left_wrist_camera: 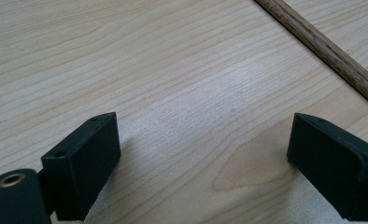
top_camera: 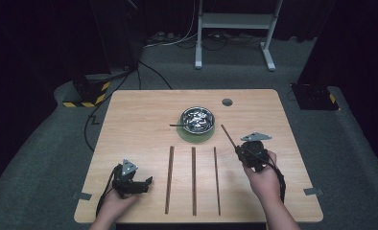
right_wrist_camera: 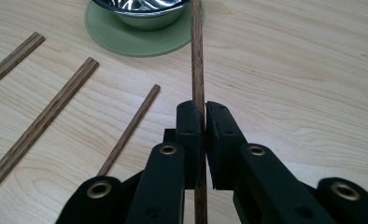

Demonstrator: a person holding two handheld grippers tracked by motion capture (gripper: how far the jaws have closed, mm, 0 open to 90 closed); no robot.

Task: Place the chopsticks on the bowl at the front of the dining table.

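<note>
My right gripper (top_camera: 239, 150) is shut on a thin wooden stick (top_camera: 228, 135), which points away toward a steel bowl (top_camera: 197, 118). In the right gripper view the two black jaws (right_wrist_camera: 203, 109) pinch that stick (right_wrist_camera: 198, 56) between their pads, its lower end running down past them. Three more wooden sticks lie side by side on the table: left (top_camera: 169, 179), middle (top_camera: 194, 179) and right (top_camera: 217, 179). My left gripper (top_camera: 146, 184) rests low at the table's front left. It is open (left_wrist_camera: 203, 135) over bare wood, with the left stick (left_wrist_camera: 327, 49) just beyond it.
The bowl stands on a round green mat (top_camera: 196, 136) at the table's middle back, with a dark handle (top_camera: 176, 125) sticking out to its left. A round grey cable hole (top_camera: 227, 102) lies behind it. Grey carpet, cables and a white stand surround the wooden table (top_camera: 283, 191).
</note>
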